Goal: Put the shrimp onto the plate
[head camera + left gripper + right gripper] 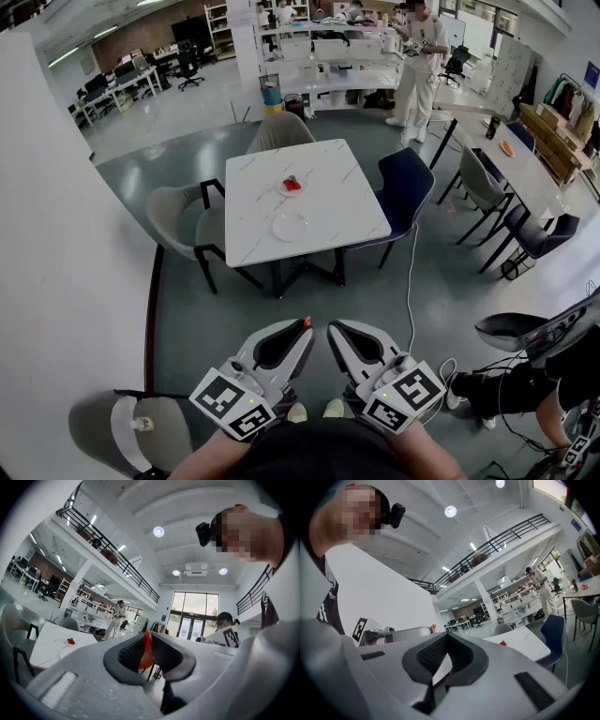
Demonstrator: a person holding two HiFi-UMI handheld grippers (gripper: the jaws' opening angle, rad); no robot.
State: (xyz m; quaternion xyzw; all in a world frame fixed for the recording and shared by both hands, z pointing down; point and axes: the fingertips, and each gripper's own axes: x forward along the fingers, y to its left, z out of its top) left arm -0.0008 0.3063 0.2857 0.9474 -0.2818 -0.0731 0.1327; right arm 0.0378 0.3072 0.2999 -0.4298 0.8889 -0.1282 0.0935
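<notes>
A red shrimp [292, 185] lies on a small white dish near the middle of the white marble table [337, 183], far ahead of me. An empty white plate [290, 226] sits just in front of it, nearer the table's front edge. Both grippers are held close to my body, well short of the table. My left gripper [305, 325] is shut, with an orange strip of its own showing at the tip [147, 637]. My right gripper [330, 328] is shut and holds nothing [446, 637]. From the grippers the shrimp is a small red spot [71, 641] [502, 642].
Around the table stand a beige chair [281, 127], a grey chair [178, 220] and a navy chair [408, 183]. A white cable [410, 281] runs across the grey floor. A white wall [56, 281] is at my left. A person in white [417, 56] stands beyond.
</notes>
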